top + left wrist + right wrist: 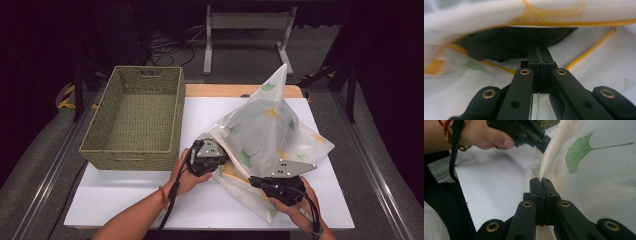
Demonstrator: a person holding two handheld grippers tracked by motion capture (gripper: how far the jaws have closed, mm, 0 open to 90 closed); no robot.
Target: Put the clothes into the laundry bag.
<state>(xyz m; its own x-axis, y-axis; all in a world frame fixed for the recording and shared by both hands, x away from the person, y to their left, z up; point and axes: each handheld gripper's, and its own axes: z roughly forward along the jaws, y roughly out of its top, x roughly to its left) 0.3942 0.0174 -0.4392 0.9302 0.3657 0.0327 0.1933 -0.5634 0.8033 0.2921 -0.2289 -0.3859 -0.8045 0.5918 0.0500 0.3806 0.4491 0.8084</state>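
A translucent white fabric bag printed with green and yellow ginkgo leaves is raised in a peak above the white table, pinched at its near edges. Its cloth is clamped by the closed left gripper and the closed right gripper. A woven green rectangular basket is set left of the left gripper.

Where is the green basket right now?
In the high view, the woven basket sits on the table's left side, beside the leaf-print cloth.
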